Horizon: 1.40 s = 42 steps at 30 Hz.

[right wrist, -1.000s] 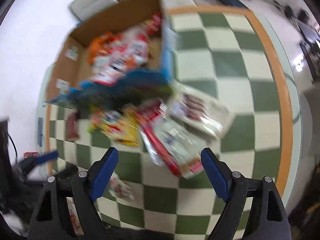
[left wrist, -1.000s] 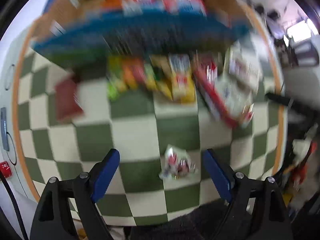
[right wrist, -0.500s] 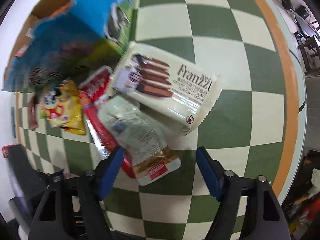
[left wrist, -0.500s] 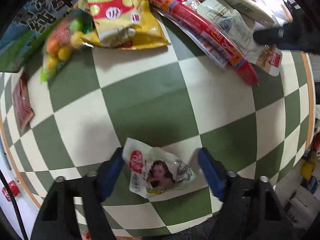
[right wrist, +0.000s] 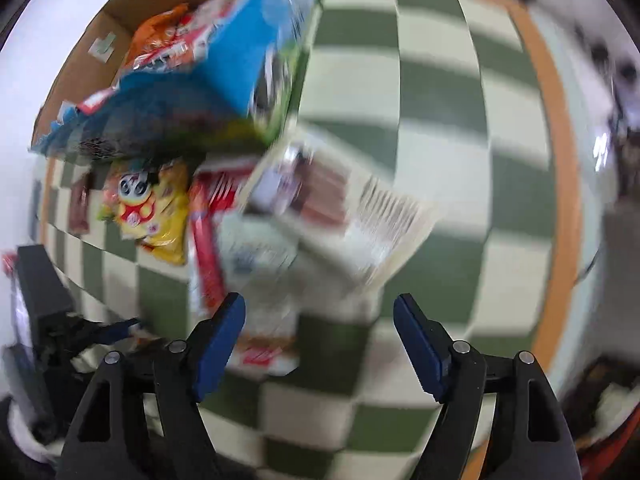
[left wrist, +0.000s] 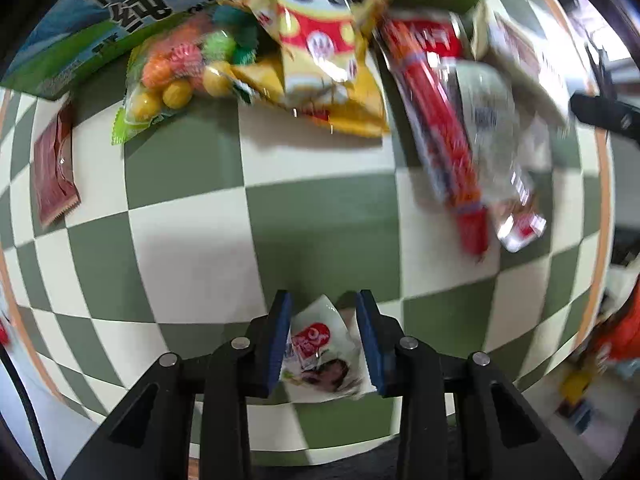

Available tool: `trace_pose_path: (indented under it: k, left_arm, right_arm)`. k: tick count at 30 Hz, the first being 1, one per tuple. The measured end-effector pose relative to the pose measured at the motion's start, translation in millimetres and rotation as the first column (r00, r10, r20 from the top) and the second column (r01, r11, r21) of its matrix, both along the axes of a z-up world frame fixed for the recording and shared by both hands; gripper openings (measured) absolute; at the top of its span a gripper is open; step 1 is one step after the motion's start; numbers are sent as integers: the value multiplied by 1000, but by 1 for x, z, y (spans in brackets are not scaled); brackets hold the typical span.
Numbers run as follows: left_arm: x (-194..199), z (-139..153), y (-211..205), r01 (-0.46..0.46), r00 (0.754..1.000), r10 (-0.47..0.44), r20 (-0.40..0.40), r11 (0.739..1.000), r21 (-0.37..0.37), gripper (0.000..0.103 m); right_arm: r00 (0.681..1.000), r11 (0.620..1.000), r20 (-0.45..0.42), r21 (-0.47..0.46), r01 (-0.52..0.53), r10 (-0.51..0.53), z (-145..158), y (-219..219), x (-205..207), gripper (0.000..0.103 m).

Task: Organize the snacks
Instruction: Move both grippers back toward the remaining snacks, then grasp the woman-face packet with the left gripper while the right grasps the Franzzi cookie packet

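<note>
My left gripper [left wrist: 323, 302] is shut on a small white snack packet [left wrist: 320, 354] with a red logo and a woman's picture, held just above the green-and-cream checkered cloth [left wrist: 192, 256]. My right gripper [right wrist: 319, 308] is open and empty, above a clear-and-white packet [right wrist: 260, 280] and the blurred cream Franzzi cookie pack [right wrist: 344, 216]. Loose snacks lie ahead of the left gripper: a yellow bag [left wrist: 320, 60], a bag of coloured candies [left wrist: 172, 80], a long red pack [left wrist: 444, 136] and a flat dark red packet [left wrist: 54, 168]. The open cardboard box [right wrist: 100, 52] holds several snacks.
The box's blue-and-green printed side [left wrist: 120, 8] stands at the back behind the loose snacks. The cloth has an orange border [right wrist: 560, 184] on the right. The left gripper's black body [right wrist: 40, 300] shows at the left of the right wrist view.
My left gripper closed on the small white packet and lifted it slightly. My right gripper stayed open and pulled back up, the cookie pack now blurred ahead of it.
</note>
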<state>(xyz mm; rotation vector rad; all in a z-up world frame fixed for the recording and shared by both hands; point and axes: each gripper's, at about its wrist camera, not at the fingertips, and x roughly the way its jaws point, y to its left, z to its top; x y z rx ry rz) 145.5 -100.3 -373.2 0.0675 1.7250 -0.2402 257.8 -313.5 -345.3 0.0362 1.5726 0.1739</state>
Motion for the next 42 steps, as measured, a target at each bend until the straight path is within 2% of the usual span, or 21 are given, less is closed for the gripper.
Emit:
trace_pose_path:
  k: [2,6,8,11,12,13,15,18,20,23,26,30,33,35,38,41,42]
  left_arm:
    - [11,3,-2,-25,1000,25,3,1000,-11,31]
    - [29,5,-8,-67,998,67,-8,997,-30,31]
    - [36,6,-10,-75,997,75,-12,997,-32,31]
    - [43,6,-6,-90,996,90,-10,995,-36,31]
    - [45,5,-5,-100,995,99,-15,994,-44,31]
    - [47,9,14,-113,994,112,-22,992,-54,31]
    - [45,7,40,-160,987,156,-49,983,-86,31]
    - [47,-5,65,-248,965,230,-127,957,-151,31]
    - [48,-7,80,-297,951,273,-144,936,-187,31]
    - [47,-7,94,-335,936,298,-186,916,-219,31]
    - [48,-5,107,-322,938,280,-205,922,-214,31]
    - [31,10,111,-296,943,242,-227,923,-245,32]
    - [16,21,99,-264,951,209,-227,932,-248,38]
    - [12,22,93,-232,960,186,-209,946,-224,40]
    - [5,19,79,-188,969,152,-197,965,-181,40]
    - [1,8,54,-80,985,63,-158,991,-105,41]
    - [-3,5,50,-38,988,24,-154,996,-85,46]
  right_arm:
    - [993,992,0,-56,-118,118,0,4,20,79]
    - [942,932,-11,-140,-335,337,-13,20,42,79]
    - [917,909,-45,-125,-398,395,-27,24,50,79]
    - [908,903,-64,-99,-418,414,-42,24,59,81]
    - [916,913,-80,-90,-399,393,-47,21,62,79]
    - [932,933,-97,-56,-356,349,-50,16,65,76]
    - [952,955,-111,-48,-292,285,-53,12,70,74]
    - [975,985,-159,-43,-165,156,-52,-1,60,71]
    - [977,997,-200,-13,-73,69,-53,-9,47,70]
    - [962,999,-274,40,5,6,-57,-15,24,69]
    - [952,995,-304,84,62,-34,-55,-21,13,69]
    - [959,988,-267,95,120,-91,-43,-29,14,74]
    - [957,985,-266,93,147,-118,-40,-32,14,77]
    - [956,984,-263,85,156,-129,-40,-33,19,78]
    - [955,984,-260,71,164,-141,-53,-36,2,78]
    - [955,986,-263,62,157,-136,-58,-29,-5,78]
    - [954,987,-269,58,152,-131,-60,-28,-7,78]
